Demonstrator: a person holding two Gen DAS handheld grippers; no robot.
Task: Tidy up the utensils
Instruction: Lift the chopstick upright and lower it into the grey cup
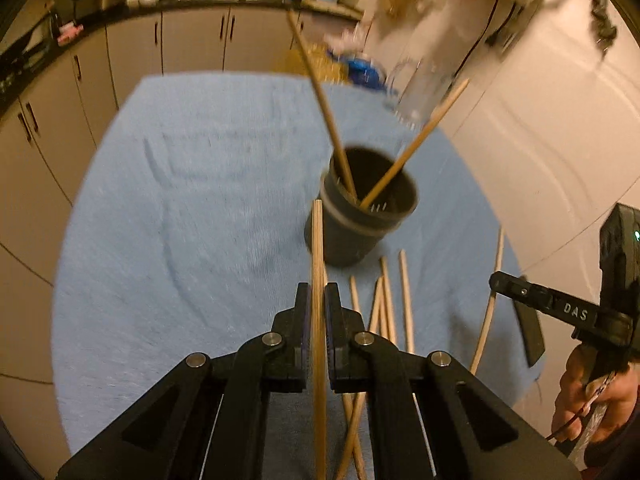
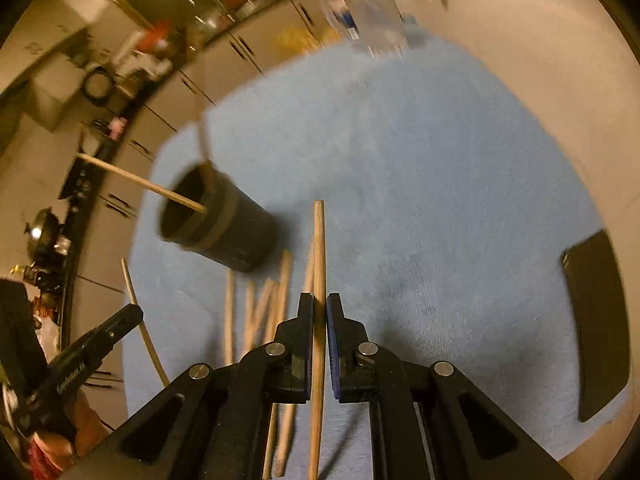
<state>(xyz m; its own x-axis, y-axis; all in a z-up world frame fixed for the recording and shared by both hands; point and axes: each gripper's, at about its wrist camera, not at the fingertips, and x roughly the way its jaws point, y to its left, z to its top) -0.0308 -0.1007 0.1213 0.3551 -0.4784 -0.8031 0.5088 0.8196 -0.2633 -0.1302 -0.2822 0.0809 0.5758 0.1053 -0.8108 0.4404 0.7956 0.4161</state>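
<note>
Chopsticks are what I am sorting, and each of my claws has one pinched. My left claw (image 1: 317, 296) is clamped on a chopstick (image 1: 317, 248) that runs straight out ahead between the pads and back under the claw's body. My right claw (image 2: 319, 306) grips another chopstick (image 2: 319, 240) the same way, its tip sticking out ahead of the fingertips. A black cup (image 1: 360, 208) stands on the blue cloth (image 1: 180, 200) ahead of my left claw and a little to its right; from my right claw it sits ahead and to the left. Two chopsticks (image 1: 320, 96) lean in the cup, crossing at the bottom and splaying apart at the top. The loose chopsticks (image 1: 394, 300) lie in a scattered bunch on the cloth under and just right of my left claw, between cup and claw. One pale curved stick (image 1: 490, 304) lies further right, near my other claw. A flat black pad (image 2: 598, 328) rests on the cloth well to the right of my right claw.
</note>
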